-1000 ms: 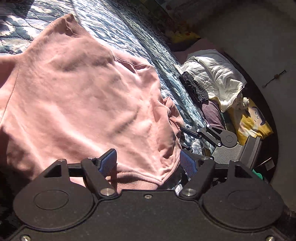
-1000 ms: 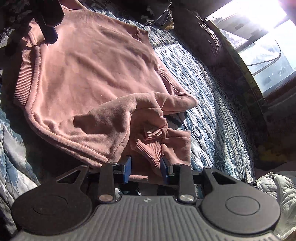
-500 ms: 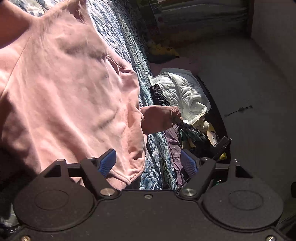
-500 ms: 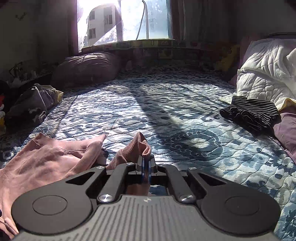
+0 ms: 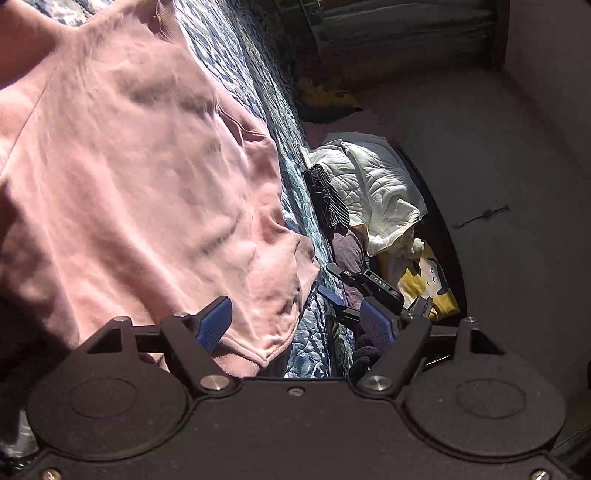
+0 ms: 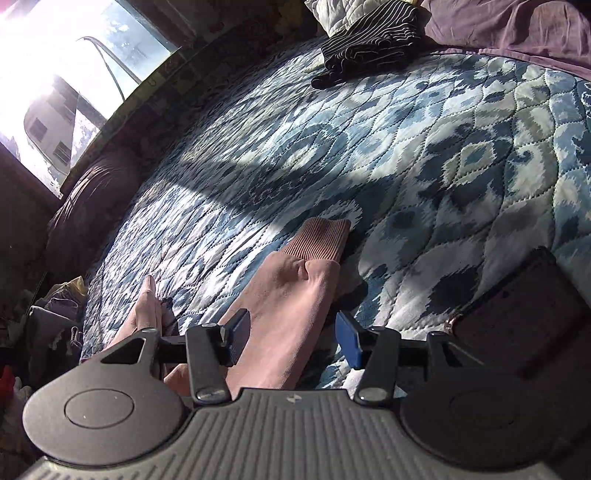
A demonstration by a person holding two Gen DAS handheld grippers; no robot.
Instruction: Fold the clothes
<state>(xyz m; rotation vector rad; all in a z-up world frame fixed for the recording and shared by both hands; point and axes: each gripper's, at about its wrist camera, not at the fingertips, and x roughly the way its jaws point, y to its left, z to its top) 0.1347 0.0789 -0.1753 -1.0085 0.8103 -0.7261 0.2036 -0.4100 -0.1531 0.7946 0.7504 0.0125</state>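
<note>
A pink sweatshirt lies spread on the blue patterned quilt. My left gripper hangs open over the sweatshirt's hem corner, with nothing between its fingers. In the right wrist view, one pink sleeve lies stretched out on the quilt, its ribbed cuff pointing away. My right gripper is open just above the sleeve, one blue pad on each side. The right gripper also shows in the left wrist view, beyond the sweatshirt's edge.
A folded black striped garment lies at the quilt's far side beside a white quilted blanket and purple cloth. A yellow printed cloth sits by the bed's edge. A window and a dark pillow are on the left.
My right gripper, shut on the sleeve cuff half a second ago, has let go and opened. The sleeve now lies flat, stretched out on the quilt. The left gripper stays open.
</note>
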